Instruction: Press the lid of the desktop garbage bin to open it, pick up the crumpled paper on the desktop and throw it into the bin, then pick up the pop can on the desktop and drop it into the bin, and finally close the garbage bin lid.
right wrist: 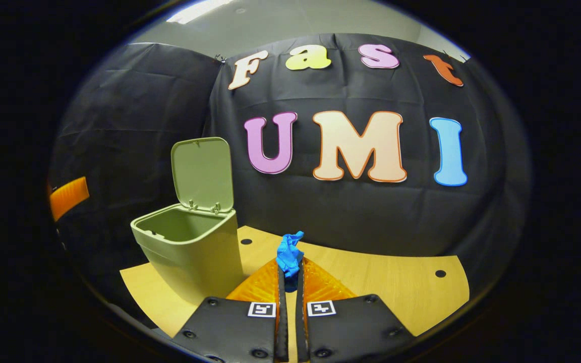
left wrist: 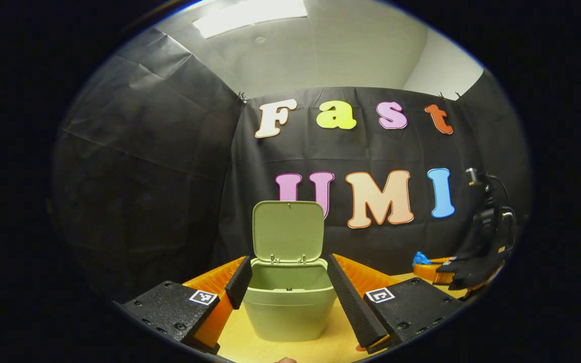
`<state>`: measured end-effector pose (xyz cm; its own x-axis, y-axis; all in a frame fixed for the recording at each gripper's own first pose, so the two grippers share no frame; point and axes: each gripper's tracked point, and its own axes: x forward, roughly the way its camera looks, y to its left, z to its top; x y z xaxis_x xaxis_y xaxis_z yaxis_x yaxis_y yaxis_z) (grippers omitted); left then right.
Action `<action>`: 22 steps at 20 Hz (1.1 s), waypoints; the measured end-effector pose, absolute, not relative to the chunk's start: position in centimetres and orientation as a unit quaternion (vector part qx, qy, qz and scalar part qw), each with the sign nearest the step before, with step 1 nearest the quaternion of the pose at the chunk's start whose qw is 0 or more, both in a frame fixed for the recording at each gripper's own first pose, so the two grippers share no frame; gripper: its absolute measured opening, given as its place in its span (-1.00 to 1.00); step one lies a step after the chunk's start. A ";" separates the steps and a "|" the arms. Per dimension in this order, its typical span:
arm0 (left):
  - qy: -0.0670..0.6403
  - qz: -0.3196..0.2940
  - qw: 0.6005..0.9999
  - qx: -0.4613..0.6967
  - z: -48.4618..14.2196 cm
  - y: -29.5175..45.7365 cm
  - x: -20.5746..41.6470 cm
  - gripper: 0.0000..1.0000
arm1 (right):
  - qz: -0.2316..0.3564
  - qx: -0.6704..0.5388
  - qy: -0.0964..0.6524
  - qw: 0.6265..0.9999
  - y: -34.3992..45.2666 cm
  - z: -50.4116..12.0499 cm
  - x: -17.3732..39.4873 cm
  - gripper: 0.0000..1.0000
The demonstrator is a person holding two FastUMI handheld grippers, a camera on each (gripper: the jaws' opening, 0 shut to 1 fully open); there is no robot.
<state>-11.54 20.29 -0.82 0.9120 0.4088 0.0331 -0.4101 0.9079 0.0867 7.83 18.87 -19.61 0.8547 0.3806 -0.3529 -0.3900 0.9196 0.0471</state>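
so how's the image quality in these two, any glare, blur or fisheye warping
Left gripper view: the ceiling light is blown out, straight edges bow outward, and the bin is sharp and evenly lit between the open left hand-held gripper. Right gripper view: the same barrel bend curves the table edge; the blue crumpled paper in the right hand-held gripper is crisp, without motion blur.

Bin [right wrist: 189,252] stood on desk [right wrist: 396,282], lid [right wrist: 202,174] raised behind it; paper [right wrist: 289,257] held right of bin.
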 end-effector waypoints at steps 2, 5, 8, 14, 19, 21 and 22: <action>-0.002 0.213 0.976 0.046 -1.3 21.0 -11.8 0.84 | 0.211 -0.011 0.166 0.963 20.5 -18.4 8.1 -0.84; 0.006 0.218 0.975 0.045 -2.1 22.4 -12.4 0.82 | 0.228 -0.006 0.154 0.961 23.5 -17.3 8.4 -0.87; 0.013 0.225 0.973 0.048 -2.7 23.9 -12.8 0.82 | 0.246 0.000 0.148 0.958 26.4 -17.1 8.3 -0.84; 0.029 0.240 0.969 0.053 -3.6 27.1 -14.5 0.82 | 0.273 0.005 0.148 0.951 32.0 -18.2 8.0 -0.82; 0.046 0.251 0.965 0.057 -4.8 29.6 -15.9 0.82 | 0.291 0.010 0.158 0.944 36.8 -20.0 8.5 -0.82; 0.051 0.258 0.963 0.055 -5.1 30.7 -16.3 0.82 | 0.294 0.010 0.161 0.942 38.6 -20.8 8.8 -0.83; 0.052 0.261 0.962 0.056 -5.2 31.1 -16.5 0.82 | 0.293 0.009 0.161 0.942 39.1 -21.2 8.8 -0.85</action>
<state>-16.53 31.11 -5.16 0.8588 0.5074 -0.0710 -0.4957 0.8579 0.1351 8.80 39.10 -21.22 0.7767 0.5548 -0.2983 -0.5491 0.8283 0.1112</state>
